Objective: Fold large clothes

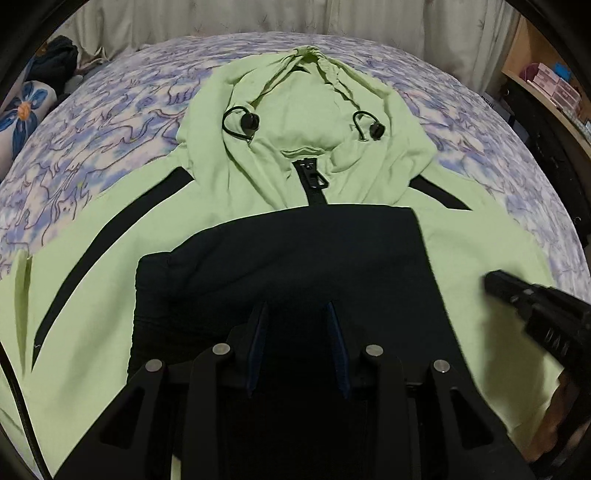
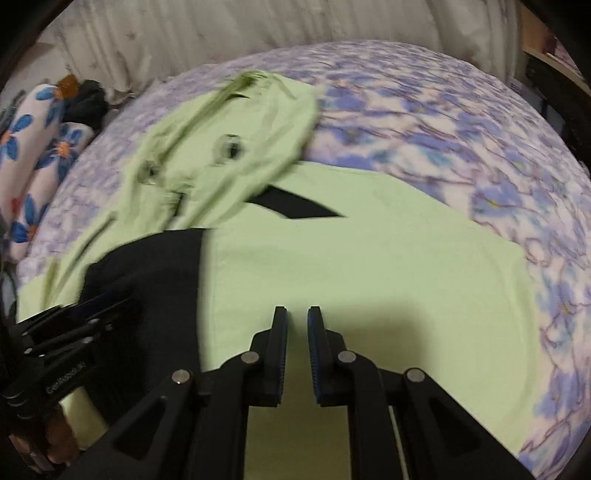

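Note:
A light green hooded jacket [image 1: 110, 295] with black stripes lies spread face up on the bed, hood [image 1: 306, 103] at the far end and zipper [image 1: 314, 181] in the middle. A black fabric part [image 1: 295, 251] is folded over its chest. My left gripper [image 1: 295, 310] hovers over this black part, jaws apart, and I see nothing pinched between them. My right gripper [image 2: 297, 312] is above the green right side of the jacket [image 2: 369, 266], its pads a narrow gap apart with nothing in it. The right wrist view is blurred. Each gripper shows in the other's view: right gripper [image 1: 491, 280], left gripper [image 2: 107, 299].
The bed has a purple-blue flowered sheet [image 1: 110, 122]. A blue-flower pillow [image 2: 40, 155] and dark clothes [image 1: 59, 55] lie at the far left. A pale curtain [image 1: 295, 18] hangs behind. A shelf with boxes [image 1: 554, 81] stands at the right. A hand [image 2: 55, 439] holds the left gripper.

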`<state>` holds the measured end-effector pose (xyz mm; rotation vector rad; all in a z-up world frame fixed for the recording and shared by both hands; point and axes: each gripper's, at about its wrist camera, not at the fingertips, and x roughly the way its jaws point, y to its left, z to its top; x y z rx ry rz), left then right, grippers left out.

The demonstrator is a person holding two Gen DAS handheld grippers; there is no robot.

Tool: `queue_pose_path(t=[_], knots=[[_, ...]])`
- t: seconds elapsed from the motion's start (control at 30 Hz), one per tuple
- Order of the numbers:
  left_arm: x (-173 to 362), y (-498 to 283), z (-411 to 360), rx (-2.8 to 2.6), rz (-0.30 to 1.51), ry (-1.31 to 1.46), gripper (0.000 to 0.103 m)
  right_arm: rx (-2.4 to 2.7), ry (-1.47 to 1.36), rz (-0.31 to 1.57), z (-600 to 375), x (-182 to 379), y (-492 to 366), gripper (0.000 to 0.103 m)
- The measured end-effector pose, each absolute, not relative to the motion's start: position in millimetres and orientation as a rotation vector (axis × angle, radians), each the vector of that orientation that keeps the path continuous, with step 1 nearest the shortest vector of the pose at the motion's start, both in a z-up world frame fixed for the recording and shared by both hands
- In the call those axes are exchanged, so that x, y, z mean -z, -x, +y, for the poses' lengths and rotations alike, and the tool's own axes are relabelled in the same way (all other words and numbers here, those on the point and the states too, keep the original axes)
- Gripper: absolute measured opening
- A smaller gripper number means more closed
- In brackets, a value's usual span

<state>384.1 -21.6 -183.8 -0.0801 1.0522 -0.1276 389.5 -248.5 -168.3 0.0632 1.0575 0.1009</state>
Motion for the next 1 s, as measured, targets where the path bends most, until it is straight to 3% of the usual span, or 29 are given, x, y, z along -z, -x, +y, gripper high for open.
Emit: queue_pose_path(t=[0.17, 0.4, 0.73, 1.0], knots=[[185, -383, -12, 0.140, 1.053, 0.071, 0.031, 0.012, -0.097, 1.036, -324, 168, -384, 0.007], [175, -375, -2, 0.089, 1.074, 0.070, 0.035, 0.165, -0.225, 1.036, -392, 153, -352, 0.011], [146, -302, -26, 0.125, 1.025, 0.013, 0.060, -0.149, -0.235, 1.074, -288, 142, -283, 0.011], [179, -288, -29, 0.080, 1.082, 0.022, 0.065, -0.023, -0.218, 1.080, -316, 164, -259, 0.011]])
